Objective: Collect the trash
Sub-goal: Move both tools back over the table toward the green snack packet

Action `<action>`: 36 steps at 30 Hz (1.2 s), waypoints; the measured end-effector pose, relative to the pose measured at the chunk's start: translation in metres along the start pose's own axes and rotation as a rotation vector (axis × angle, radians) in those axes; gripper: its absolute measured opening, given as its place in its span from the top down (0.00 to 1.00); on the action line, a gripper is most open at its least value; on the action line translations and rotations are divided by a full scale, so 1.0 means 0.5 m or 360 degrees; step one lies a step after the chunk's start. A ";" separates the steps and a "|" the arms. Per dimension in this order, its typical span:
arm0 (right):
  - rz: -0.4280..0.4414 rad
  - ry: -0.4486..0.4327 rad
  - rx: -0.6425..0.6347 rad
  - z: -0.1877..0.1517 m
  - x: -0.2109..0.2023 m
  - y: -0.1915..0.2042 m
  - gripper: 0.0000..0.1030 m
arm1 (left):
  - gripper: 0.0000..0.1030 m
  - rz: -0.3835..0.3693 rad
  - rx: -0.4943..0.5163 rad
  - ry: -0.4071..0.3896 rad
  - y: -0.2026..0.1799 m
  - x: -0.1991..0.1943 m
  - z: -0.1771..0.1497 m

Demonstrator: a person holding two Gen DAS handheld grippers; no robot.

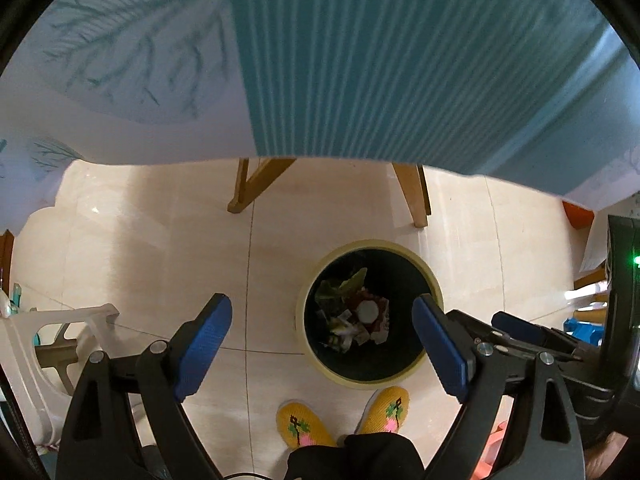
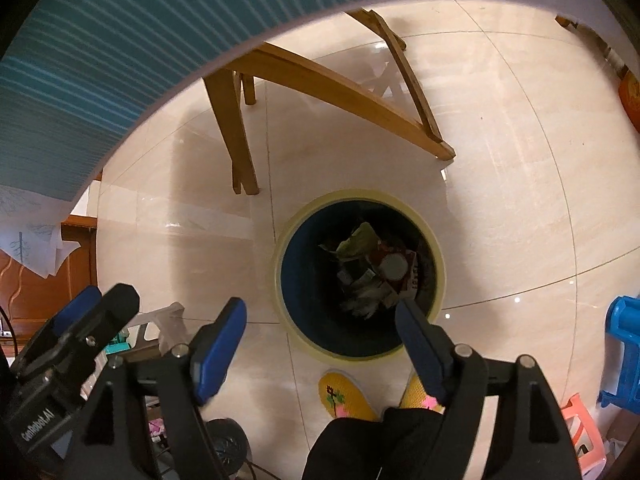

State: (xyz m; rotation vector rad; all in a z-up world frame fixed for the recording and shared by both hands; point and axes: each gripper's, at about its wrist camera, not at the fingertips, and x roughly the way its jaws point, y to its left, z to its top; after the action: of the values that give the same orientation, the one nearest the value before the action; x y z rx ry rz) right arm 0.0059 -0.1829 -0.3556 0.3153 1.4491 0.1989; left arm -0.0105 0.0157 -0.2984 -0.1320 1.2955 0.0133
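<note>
Both wrist cameras look steeply down from above the floor, each along its own blue-padded fingers. The left view sits just left of the bin (image 1: 368, 316), the right view almost over it (image 2: 358, 272). Both share the bin, the person's yellow slippers (image 1: 306, 424), the table legs (image 2: 236, 128) and the teal cloth (image 1: 400, 60).

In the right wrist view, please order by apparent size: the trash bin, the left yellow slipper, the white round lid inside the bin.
1. trash bin
2. left yellow slipper, partly hidden by dark clothing
3. white round lid, though it lies deeper, so farther from the camera
</note>
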 end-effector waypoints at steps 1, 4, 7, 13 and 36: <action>-0.0003 -0.0003 -0.0006 0.000 -0.007 0.005 0.25 | 0.12 0.0002 -0.0006 0.0000 0.000 -0.006 0.003; -0.0006 -0.0018 -0.0011 0.004 -0.026 0.015 0.25 | 0.12 0.0007 -0.0011 0.0002 0.001 -0.031 0.011; -0.0008 -0.0040 -0.0013 0.003 -0.053 0.026 0.25 | 0.12 0.0005 -0.0004 0.0002 -0.004 -0.063 0.018; -0.0004 -0.0068 -0.0034 -0.009 -0.146 0.062 0.25 | 0.12 -0.0013 0.0022 -0.0029 -0.008 -0.173 0.030; 0.0071 -0.0579 -0.0287 -0.020 -0.679 0.261 0.25 | 0.12 -0.0091 0.0228 -0.0571 0.009 -0.702 0.132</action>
State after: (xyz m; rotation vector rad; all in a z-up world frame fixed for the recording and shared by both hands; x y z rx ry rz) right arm -0.0360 -0.1680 0.0055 0.2229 1.0570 0.2903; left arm -0.0432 0.0495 0.0558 -0.0407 0.9305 -0.1003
